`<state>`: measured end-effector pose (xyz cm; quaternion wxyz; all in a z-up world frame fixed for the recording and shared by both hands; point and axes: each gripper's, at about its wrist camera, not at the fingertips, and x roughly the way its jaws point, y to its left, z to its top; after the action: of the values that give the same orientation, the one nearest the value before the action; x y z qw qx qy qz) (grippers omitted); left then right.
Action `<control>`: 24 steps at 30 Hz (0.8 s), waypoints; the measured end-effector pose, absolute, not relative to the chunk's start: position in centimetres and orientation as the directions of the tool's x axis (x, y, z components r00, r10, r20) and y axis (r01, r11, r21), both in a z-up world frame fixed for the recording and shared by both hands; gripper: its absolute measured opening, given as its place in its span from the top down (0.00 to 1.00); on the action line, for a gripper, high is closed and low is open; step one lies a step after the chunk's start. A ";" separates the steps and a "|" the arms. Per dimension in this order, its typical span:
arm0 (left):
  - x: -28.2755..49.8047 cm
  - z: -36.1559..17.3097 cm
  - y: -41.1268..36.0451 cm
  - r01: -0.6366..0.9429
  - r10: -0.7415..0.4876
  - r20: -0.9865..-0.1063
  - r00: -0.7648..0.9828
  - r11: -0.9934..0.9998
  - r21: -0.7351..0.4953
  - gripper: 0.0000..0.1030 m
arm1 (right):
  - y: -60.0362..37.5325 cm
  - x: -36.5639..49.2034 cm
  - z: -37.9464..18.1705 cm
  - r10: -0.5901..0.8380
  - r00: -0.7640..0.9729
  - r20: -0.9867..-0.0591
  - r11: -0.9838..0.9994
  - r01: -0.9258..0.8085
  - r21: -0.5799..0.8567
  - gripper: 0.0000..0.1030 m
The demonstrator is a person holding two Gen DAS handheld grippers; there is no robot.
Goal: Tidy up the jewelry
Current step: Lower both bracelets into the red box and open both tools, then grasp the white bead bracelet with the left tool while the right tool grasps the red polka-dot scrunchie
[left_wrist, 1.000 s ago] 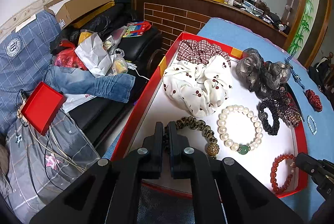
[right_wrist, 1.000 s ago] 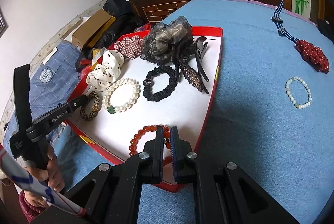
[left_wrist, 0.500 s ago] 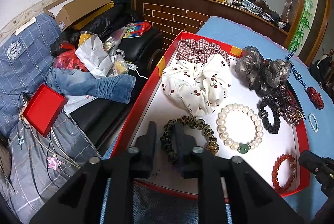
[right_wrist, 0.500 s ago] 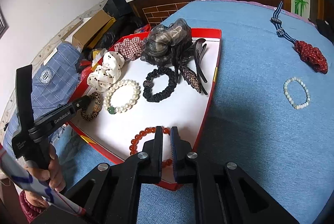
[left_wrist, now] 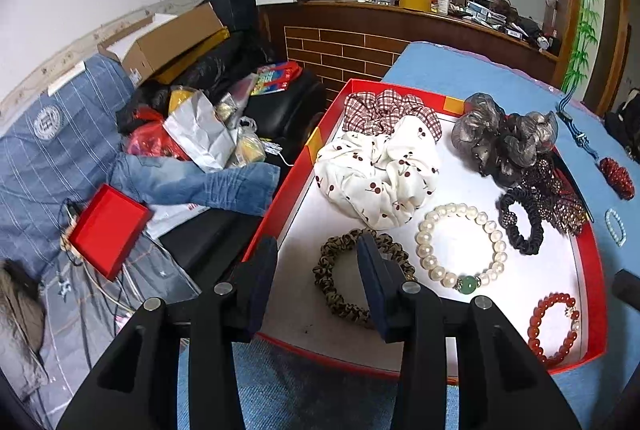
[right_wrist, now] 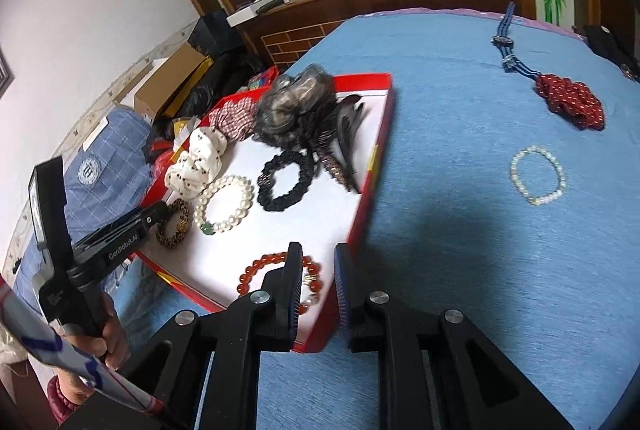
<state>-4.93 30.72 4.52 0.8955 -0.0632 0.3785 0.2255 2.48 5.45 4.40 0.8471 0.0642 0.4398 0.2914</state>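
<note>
A red tray (left_wrist: 288,197) with a white floor holds scrunchies and bracelets. My left gripper (left_wrist: 316,262) hovers at its near left corner with jaws opening; the leopard-print scrunchie (left_wrist: 332,294) lies flat under it, one side between the fingers, untouched by the pads. My right gripper (right_wrist: 318,266) is at the tray's near right corner, jaws opening slightly. The red bead bracelet (right_wrist: 256,270) lies on the tray, partly behind the left finger. A pearl bracelet with a green bead (left_wrist: 460,250) and a black scrunchie (left_wrist: 524,230) rest further in.
On the blue cloth (right_wrist: 440,270) right of the tray lie a small pearl bracelet (right_wrist: 538,175), a red dotted scrunchie (right_wrist: 570,99) and a blue strap (right_wrist: 508,49). Left of the tray is a cluttered sofa (left_wrist: 200,149) with clothes, bags and a red box (left_wrist: 108,230).
The left jaws have spread apart and let go of the leopard scrunchie, which now lies on the tray. The right jaws have parted a little off the red bracelet and pulled back slightly.
</note>
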 end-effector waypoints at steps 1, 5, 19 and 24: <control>-5.0 4.6 30.4 -0.450 0.361 -0.704 0.612 0.891 0.065 0.61 | 5.0 2.5 4.5 0.549 0.449 -0.705 0.824 -0.429 0.369 0.83; -5.0 5.3 29.4 -0.440 0.364 -0.695 0.620 0.895 0.077 0.61 | 3.4 2.7 4.7 0.547 0.463 -0.697 0.831 -0.400 0.386 0.83; -4.9 8.2 24.3 -0.378 0.364 -0.652 0.665 0.917 0.127 0.61 | -3.3 3.0 5.3 0.538 0.521 -0.663 0.843 -0.305 0.444 0.83; -4.1 9.3 20.8 -0.287 0.295 -0.665 0.686 0.950 0.125 0.61 | -7.0 3.7 5.9 0.529 0.549 -0.647 0.843 -0.251 0.476 0.83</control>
<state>-4.14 20.79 9.30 0.9182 0.0052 0.3630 0.1583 3.66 -7.03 5.93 0.8642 0.1664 0.4178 0.2256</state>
